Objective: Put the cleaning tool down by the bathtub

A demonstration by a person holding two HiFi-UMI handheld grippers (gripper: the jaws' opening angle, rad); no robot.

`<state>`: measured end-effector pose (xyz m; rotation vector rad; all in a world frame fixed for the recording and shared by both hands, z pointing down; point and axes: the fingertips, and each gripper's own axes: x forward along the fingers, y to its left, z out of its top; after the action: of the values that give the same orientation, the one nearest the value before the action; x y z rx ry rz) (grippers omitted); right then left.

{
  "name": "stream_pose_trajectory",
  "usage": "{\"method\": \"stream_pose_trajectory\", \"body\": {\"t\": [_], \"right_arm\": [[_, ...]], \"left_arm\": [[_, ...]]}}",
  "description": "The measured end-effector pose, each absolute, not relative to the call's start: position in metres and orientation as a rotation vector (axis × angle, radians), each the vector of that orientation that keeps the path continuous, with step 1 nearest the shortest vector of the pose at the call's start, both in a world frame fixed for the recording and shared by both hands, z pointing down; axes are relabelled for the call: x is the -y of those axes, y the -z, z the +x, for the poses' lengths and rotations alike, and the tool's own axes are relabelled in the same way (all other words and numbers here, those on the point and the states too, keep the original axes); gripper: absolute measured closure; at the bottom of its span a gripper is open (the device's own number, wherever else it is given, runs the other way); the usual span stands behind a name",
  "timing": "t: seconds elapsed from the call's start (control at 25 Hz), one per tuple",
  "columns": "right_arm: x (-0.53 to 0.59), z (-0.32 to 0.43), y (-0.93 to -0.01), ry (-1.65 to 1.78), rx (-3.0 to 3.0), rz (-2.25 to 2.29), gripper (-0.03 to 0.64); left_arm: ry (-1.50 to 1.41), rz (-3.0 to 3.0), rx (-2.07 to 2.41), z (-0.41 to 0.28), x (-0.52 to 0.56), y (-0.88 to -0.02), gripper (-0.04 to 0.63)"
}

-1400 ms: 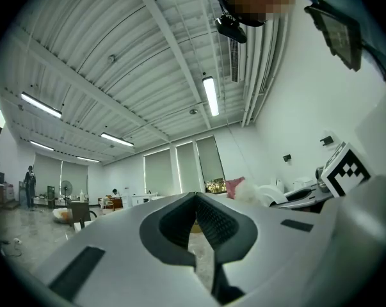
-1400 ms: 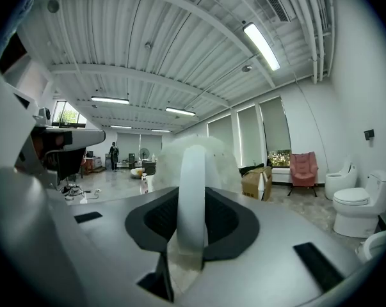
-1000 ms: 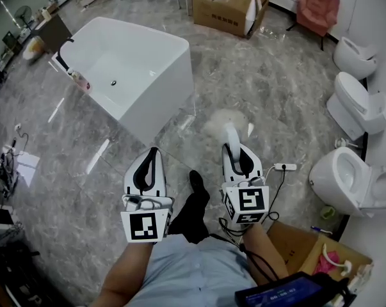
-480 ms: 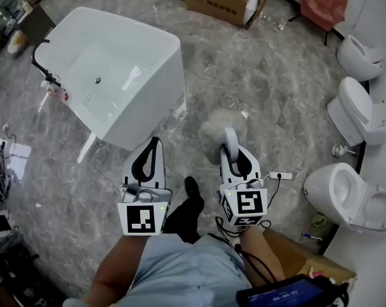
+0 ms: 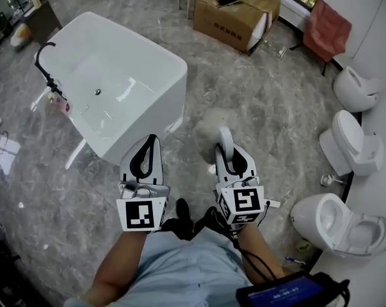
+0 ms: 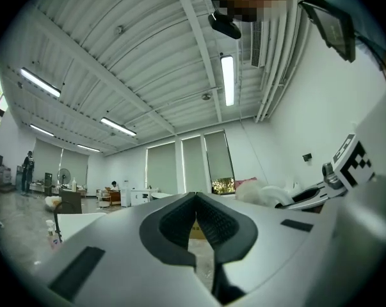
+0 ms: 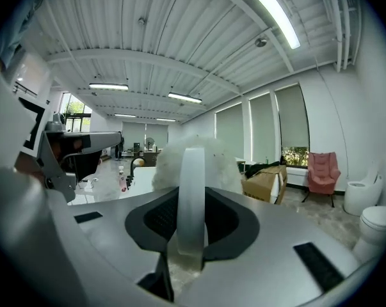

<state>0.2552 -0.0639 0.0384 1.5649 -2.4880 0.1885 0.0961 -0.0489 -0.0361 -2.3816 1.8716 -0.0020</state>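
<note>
Head view: the bathtub (image 5: 116,88) fills the upper left, and its near corner lies just beyond your left gripper (image 5: 150,141). That gripper is closed on nothing. If you walk on without watching it, you could knock it against the tub wall.

— The floor (image 5: 263,94) beside the tub looks polished. If you let the cleaning tool (image 5: 217,130) go from carrying height, I'd expect it to bounce or skid away from the tub.

The tool is off the floor, sticking out ahead of your right gripper (image 5: 225,151) with its fluffy head forward. The jaws are clamped on the slim white handle near its end, so I judge a quick swing could lever it loose.

— Compared with a second ago, the tub sits lower in the head view and nearer both grippers. The toilets (image 5: 337,219) have slid down the right edge. Your hold on the handle looks unchanged.
</note>
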Motion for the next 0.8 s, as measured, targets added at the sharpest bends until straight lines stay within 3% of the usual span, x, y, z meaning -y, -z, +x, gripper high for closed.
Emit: {"method": "stream_pose_trajectory", "body": {"t": [0.44, 0.8], "right_arm": [[0.112, 0.203, -0.028, -0.105, 2.602, 1.342, 0.522], [0.195, 0.17, -0.056, -0.122, 2.72, 1.044, 0.522]], "left_arm": [[-0.069, -2.205, -2.066, 0.049, 0.066, 0.043, 0.578], [0.063, -2.017, -2.276, 0.037, 0.107, 0.026, 0.578]]}}
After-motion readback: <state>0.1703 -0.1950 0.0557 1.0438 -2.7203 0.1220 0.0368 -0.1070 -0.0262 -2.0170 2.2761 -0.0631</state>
